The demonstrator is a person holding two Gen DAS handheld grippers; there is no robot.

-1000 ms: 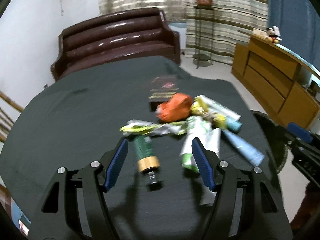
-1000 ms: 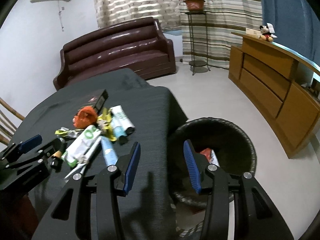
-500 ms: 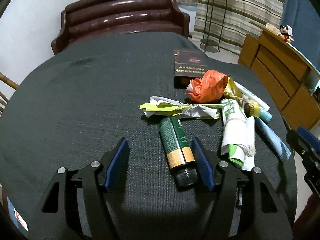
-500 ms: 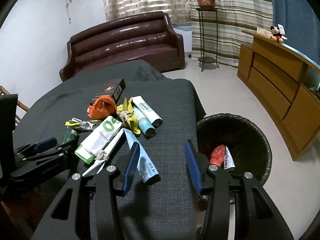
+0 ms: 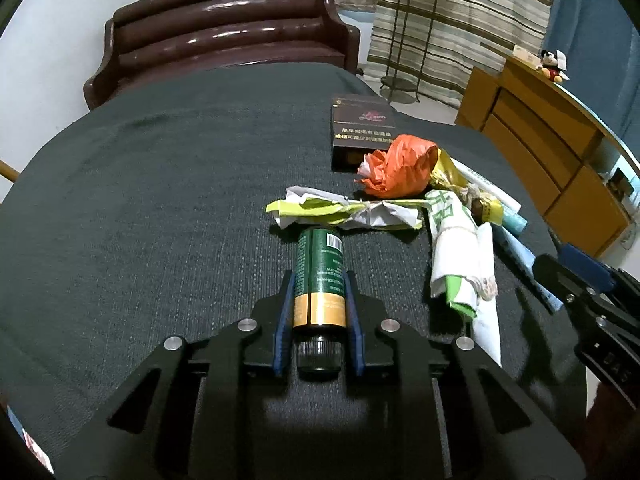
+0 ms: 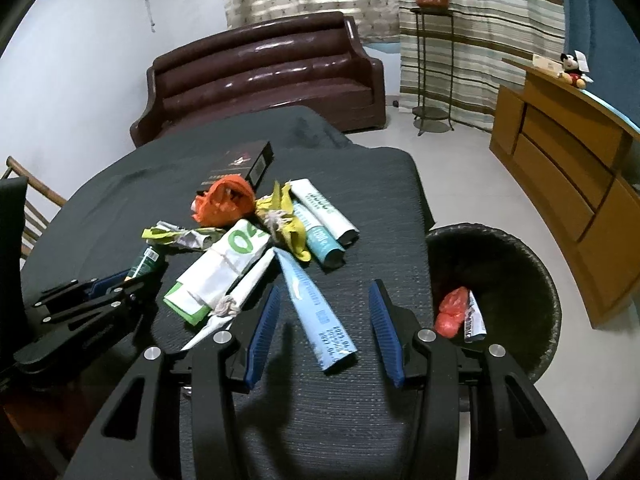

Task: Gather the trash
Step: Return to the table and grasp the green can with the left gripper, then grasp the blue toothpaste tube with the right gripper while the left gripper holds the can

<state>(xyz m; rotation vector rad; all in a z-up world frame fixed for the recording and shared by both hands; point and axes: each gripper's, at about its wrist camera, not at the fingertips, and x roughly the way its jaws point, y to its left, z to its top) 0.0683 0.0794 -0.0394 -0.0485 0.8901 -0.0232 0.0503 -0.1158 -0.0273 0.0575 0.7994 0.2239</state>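
A green bottle (image 5: 319,276) with a gold band and black cap lies on the dark table (image 5: 140,200). My left gripper (image 5: 318,282) is closing on it, and its blue pads press both sides of the bottle. My right gripper (image 6: 325,291) stands open just above a light blue tube (image 6: 316,312), which lies between its fingers untouched. Beyond lie an orange bag (image 6: 224,204), crumpled wrappers (image 5: 352,214), a white-green pack (image 6: 224,264) and more tubes. A black bin (image 6: 520,256) stands right of the table with red and white trash inside.
A dark flat box (image 5: 362,128) lies behind the pile. A brown sofa (image 5: 224,40) stands past the table, a wooden cabinet (image 6: 568,184) along the right wall, and a plant stand (image 6: 432,64) by the curtains. A chair (image 6: 16,216) is at the left.
My left gripper moved forward and down over the green bottle and its jaws came in onto it. My right gripper swung from the bin side to over the blue tube.
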